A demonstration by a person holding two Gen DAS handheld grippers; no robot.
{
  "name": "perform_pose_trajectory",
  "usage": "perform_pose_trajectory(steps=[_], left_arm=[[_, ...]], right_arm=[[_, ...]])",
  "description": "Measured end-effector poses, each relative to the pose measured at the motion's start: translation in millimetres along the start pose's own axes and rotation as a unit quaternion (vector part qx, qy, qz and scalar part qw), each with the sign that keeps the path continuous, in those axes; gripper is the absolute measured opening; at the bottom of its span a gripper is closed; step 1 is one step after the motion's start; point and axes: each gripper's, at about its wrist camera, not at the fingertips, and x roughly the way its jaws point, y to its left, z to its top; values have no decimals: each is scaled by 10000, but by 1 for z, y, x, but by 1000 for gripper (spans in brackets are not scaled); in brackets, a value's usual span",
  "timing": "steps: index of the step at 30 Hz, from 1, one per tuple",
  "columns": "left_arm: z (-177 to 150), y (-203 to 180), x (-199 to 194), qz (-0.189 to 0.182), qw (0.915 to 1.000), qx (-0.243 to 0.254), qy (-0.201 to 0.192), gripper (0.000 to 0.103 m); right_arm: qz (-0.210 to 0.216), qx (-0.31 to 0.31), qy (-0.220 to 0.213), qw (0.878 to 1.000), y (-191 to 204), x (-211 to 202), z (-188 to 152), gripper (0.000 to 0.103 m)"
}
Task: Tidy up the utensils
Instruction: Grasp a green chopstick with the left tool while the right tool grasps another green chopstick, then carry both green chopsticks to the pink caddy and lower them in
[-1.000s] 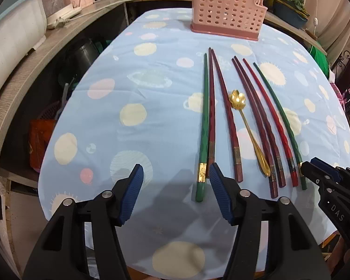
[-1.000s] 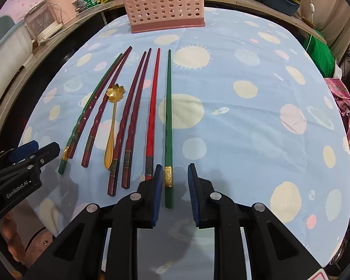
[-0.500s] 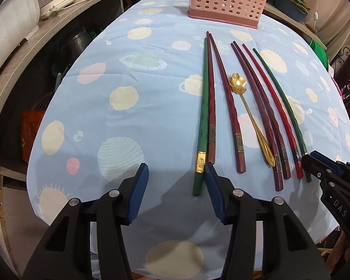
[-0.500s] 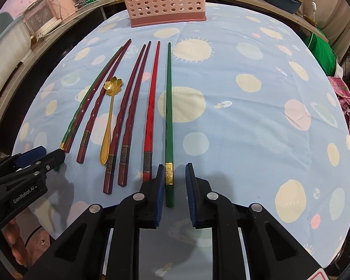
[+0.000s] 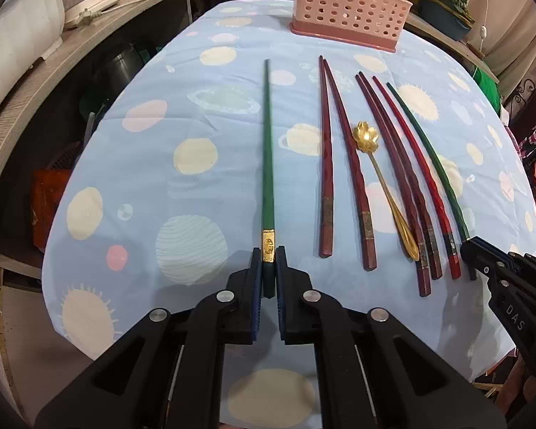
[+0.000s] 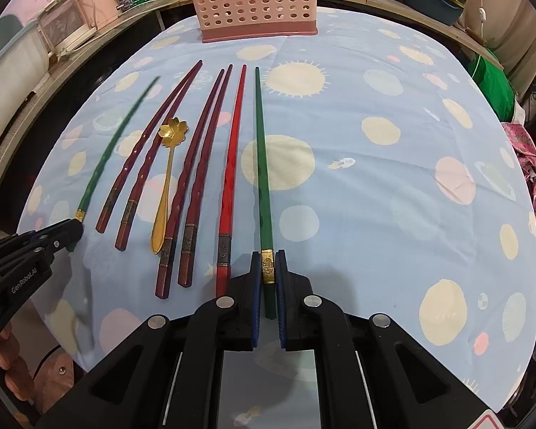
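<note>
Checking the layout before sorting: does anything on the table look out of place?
Only mildly: the gold spoon lies amid the dark red chopsticks, and the two green chopsticks sit at opposite ends, each clamped in a gripper. Nothing spilled or broken.

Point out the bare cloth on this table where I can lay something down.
Free: the wide stretch right of the right green chopstick, out to the tablecloth edge; also left of the left green chopstick. Crowded: the row of dark red chopsticks, red chopstick and gold spoon between them.
</note>
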Motion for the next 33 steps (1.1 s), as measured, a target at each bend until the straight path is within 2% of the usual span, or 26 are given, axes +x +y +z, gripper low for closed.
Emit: perform_pose_trajectory(steps=[8, 15, 26, 33], left_arm=[[21, 9, -39, -51, 9990, -117, -423, 7], [69, 14, -88, -74, 9937, -212, -1100, 7], [171, 9, -160, -100, 9720, -304, -2327, 7], [224, 5, -188, -284, 9602, -359, -2756, 7]], right_arm=[[112, 30, -468, 9988, -6, -38, 21, 7], [171, 6, -1236, 9922, -16, -94, 69, 7], [394, 50, -2177, 9752, -32, -148, 166, 7], [544, 97, -2581, 9645, -33, -173, 214, 7]])
